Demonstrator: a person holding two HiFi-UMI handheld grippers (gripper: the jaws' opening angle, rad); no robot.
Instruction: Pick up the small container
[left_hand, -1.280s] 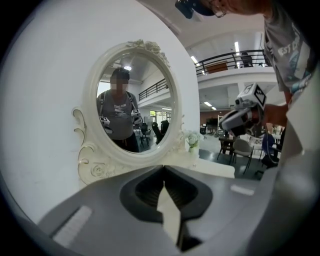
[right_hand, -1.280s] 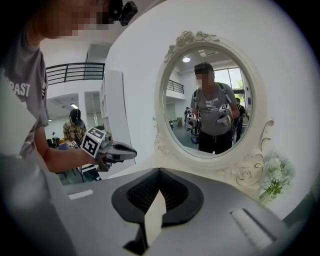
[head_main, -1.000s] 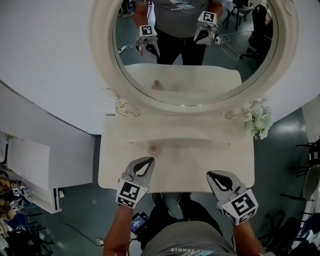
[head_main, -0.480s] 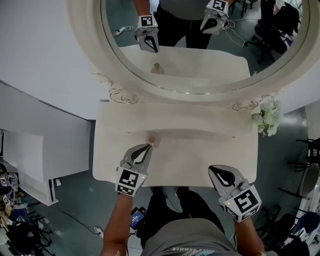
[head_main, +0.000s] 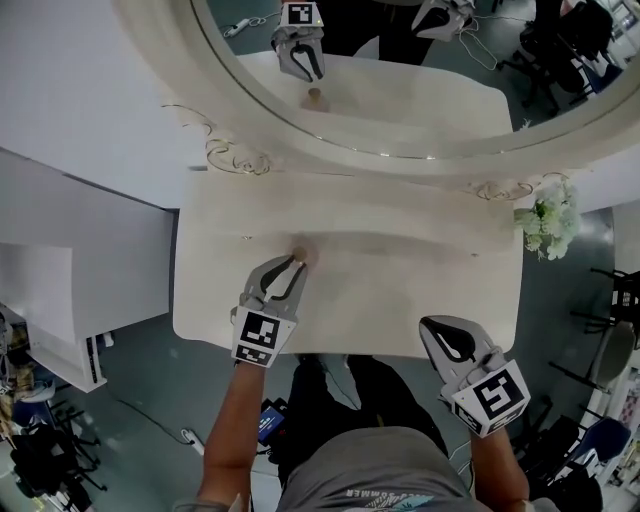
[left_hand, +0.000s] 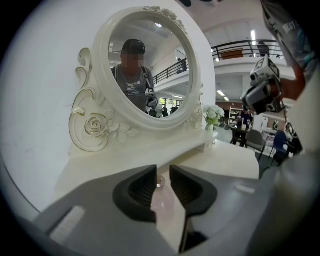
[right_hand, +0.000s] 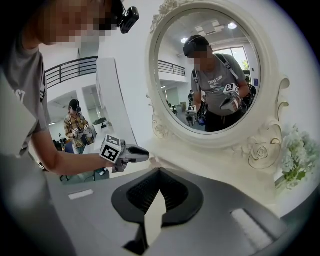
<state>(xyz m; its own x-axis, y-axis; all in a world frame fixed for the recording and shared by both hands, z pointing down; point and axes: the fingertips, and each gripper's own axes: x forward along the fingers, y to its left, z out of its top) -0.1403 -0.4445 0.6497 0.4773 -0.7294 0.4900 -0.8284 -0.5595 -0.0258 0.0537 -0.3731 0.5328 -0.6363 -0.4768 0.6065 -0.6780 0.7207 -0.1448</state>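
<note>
The container (head_main: 303, 253) is a small pale thing on the white table (head_main: 400, 295), left of the middle and toward the far side, below the mirror (head_main: 420, 70); it is too small to tell what it holds. The left gripper (head_main: 291, 264) lies low over the table just on its near side, tips pointing at it. Its jaws have just been opening and stand a little apart, with the container in line with the gap just past the tips, pressed by neither pad. The right gripper (head_main: 433, 328) is well apart to the right, at the table's near edge, its jaws closed tip to tip on nothing. Only the left gripper view looks down the narrow gap, where the container (left_hand: 160, 180) shows as a glassy speck at the tips; it also takes in the right gripper (left_hand: 263, 90) at upper right and the flowers (left_hand: 213, 112) at the table's right end. The right gripper view shows its own tips (right_hand: 159, 173) meeting and the left gripper (right_hand: 131, 152) from the side, reaching over the table, with another person (right_hand: 75, 125) far off at left; the container cannot be surely made out there. Only the head view gives the whole tabletop, and the mirror's reflection of the container and left gripper
</note>
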